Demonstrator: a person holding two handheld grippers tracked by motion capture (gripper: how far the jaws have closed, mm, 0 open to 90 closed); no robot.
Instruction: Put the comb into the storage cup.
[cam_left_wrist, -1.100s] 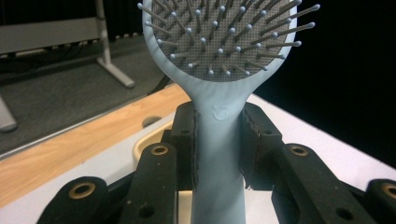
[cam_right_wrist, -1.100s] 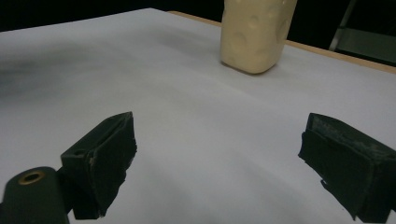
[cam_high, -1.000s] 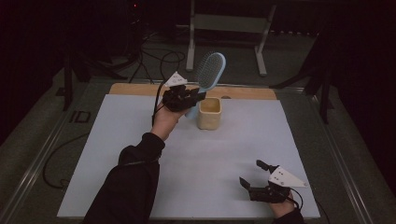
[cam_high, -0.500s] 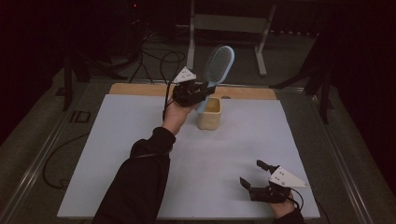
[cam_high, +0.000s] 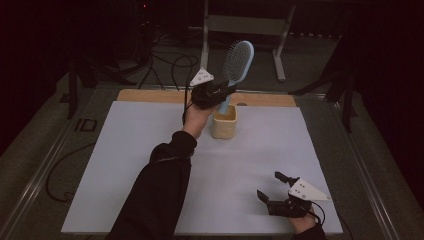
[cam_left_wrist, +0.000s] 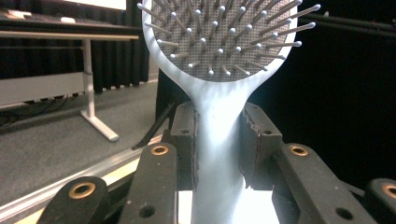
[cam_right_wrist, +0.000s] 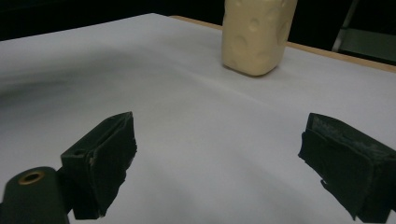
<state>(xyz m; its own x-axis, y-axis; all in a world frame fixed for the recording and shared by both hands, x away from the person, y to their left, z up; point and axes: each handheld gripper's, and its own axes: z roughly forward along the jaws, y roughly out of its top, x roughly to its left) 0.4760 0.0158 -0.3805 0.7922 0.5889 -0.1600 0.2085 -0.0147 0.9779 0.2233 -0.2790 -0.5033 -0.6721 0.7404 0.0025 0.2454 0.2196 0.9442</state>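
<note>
A light blue hairbrush (cam_high: 236, 67) stands almost upright over a cream cup (cam_high: 223, 124) at the back middle of the white mat, its handle end reaching down into the cup's mouth. My left gripper (cam_high: 216, 93) is shut on the brush's handle. In the left gripper view both pads clamp the pale handle (cam_left_wrist: 218, 140), with the bristled head (cam_left_wrist: 224, 37) above them. My right gripper (cam_high: 270, 189) rests near the mat's front right edge, open, with nothing between its pads (cam_right_wrist: 105, 154). The cup (cam_right_wrist: 254, 32) stands farther off in the right gripper view.
The white mat (cam_high: 125, 165) covers most of the table, with a wooden strip (cam_high: 150, 95) along its far edge. Cables (cam_high: 165, 60) and a metal stand's legs (cam_high: 280, 70) lie on the floor beyond the table.
The left gripper has carried the brush to the right, over the cup, and tipped it upright, handle end down at the cup's mouth. The right gripper has kept still.
</note>
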